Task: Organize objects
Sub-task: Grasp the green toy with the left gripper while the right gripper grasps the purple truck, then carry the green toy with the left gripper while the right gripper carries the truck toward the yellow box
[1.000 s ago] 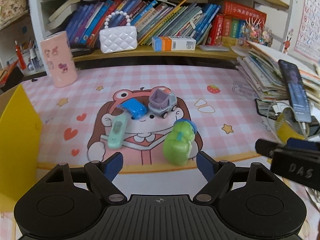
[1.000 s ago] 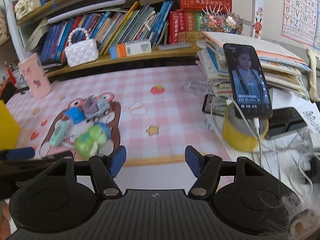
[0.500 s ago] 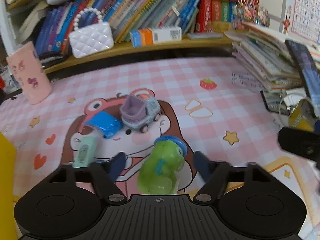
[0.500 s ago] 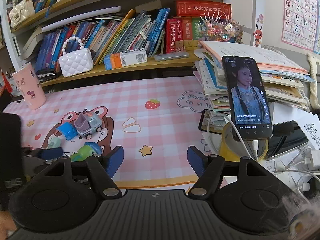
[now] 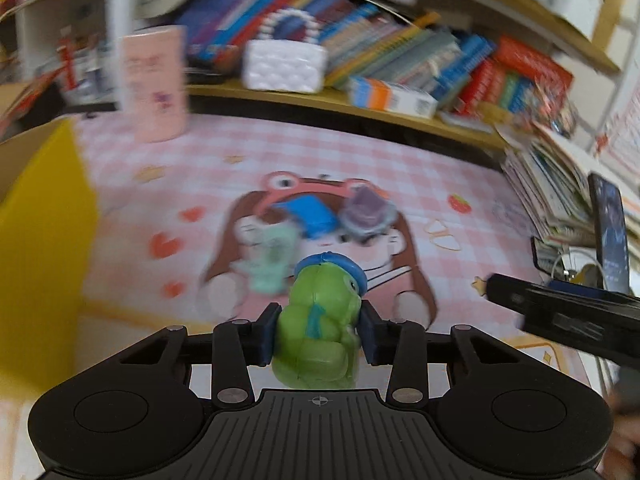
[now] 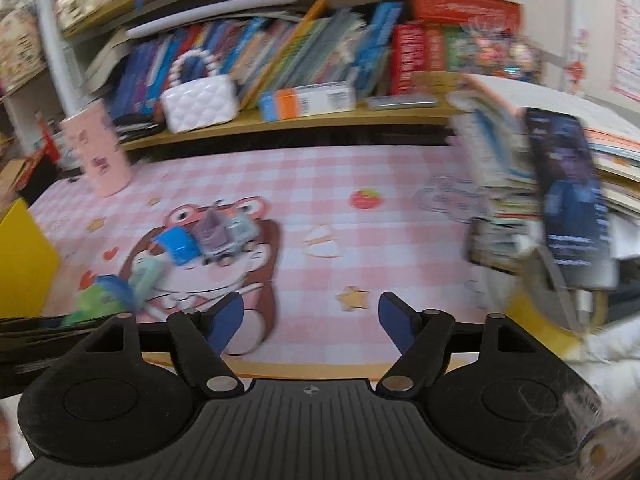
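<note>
Pink checked desk mat under a crammed bookshelf: the left gripper clamps the green frog toy across its belly at 6 o'clock in the left view, with the yellow box at 9 o'clock. It looks light, rounded and glossy, probably slippery, so a mid-body pinch suits it. The right gripper gapes wide, holding nothing.
</note>
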Motion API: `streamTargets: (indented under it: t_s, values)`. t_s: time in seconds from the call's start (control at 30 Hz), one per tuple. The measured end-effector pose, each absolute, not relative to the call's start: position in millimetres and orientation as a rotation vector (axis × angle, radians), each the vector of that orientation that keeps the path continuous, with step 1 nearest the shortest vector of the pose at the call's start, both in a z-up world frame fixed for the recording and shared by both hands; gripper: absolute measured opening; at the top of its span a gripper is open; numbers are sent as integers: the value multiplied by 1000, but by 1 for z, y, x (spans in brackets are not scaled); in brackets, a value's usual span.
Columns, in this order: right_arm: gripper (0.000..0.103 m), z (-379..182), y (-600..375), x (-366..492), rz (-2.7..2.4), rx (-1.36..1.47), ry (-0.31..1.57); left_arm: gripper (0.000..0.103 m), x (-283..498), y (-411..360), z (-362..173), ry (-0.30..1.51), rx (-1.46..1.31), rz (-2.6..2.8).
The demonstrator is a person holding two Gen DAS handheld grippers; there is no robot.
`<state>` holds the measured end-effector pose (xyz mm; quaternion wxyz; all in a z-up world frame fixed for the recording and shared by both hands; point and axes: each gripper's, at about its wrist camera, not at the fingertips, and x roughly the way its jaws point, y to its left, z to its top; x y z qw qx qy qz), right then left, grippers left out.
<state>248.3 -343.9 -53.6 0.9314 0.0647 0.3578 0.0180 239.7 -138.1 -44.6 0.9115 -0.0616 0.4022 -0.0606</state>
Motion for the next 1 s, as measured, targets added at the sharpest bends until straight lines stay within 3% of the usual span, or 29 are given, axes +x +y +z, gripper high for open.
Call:
streamTargets:
  t_s: [0.4, 0.63, 0.7, 0.77, 1.0]
  values:
    - [77, -92, -278, 333, 224, -83, 673, 39, 179, -87, -24, 853, -225, 16]
    - [77, -108, -279, 381, 216, -48, 722, 39, 170, -85, -20, 862, -226, 26]
    - [73, -112, -282, 386, 230, -29, 727, 39, 168, -85, -18, 858, -222, 25]
    - [60, -112, -285, 387, 256, 0, 722, 39, 168, -86, -15, 852, -223, 23]
    - [60, -97, -296, 359, 215, 34, 726, 39, 166, -85, -12, 828, -225, 5]
